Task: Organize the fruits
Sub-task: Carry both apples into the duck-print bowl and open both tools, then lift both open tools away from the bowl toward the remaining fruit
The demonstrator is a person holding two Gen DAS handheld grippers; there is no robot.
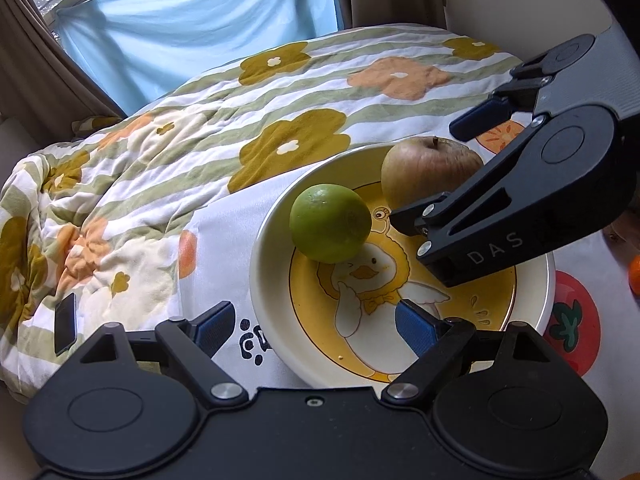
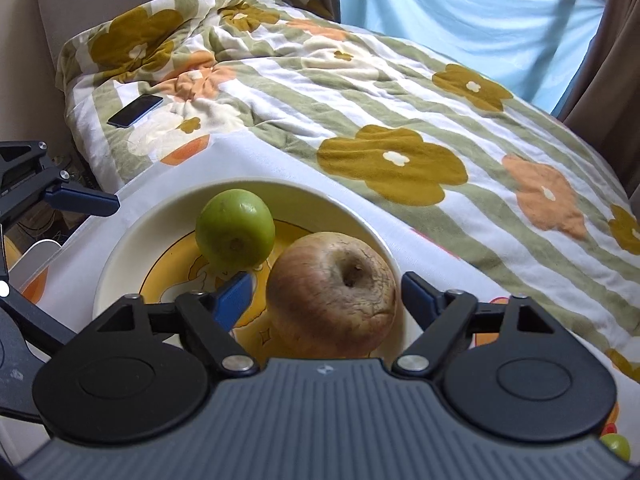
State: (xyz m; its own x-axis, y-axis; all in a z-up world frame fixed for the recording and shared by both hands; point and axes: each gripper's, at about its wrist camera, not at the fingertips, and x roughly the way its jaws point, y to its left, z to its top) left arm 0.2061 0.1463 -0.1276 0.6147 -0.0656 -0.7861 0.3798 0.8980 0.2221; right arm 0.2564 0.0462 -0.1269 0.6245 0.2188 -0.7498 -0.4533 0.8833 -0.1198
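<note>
Brownish apple (image 2: 332, 292) sits in duck plate (image 2: 116, 276) between our right gripper (image 2: 324, 292) jaws, spread wide, pads clear. Green fruit (image 2: 235, 230) at apple's 10 o'clock. Left gripper (image 1: 316, 328) wide, empty. We back right gripper straight out, avoid nudging apple.

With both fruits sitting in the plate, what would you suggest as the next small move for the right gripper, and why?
Probably draw the right gripper back and up, clear of the brown apple. Its jaws stand open on either side of the apple, pads apparently off it, and the apple rests in the duck plate beside the green fruit, so this placement looks done.
</note>
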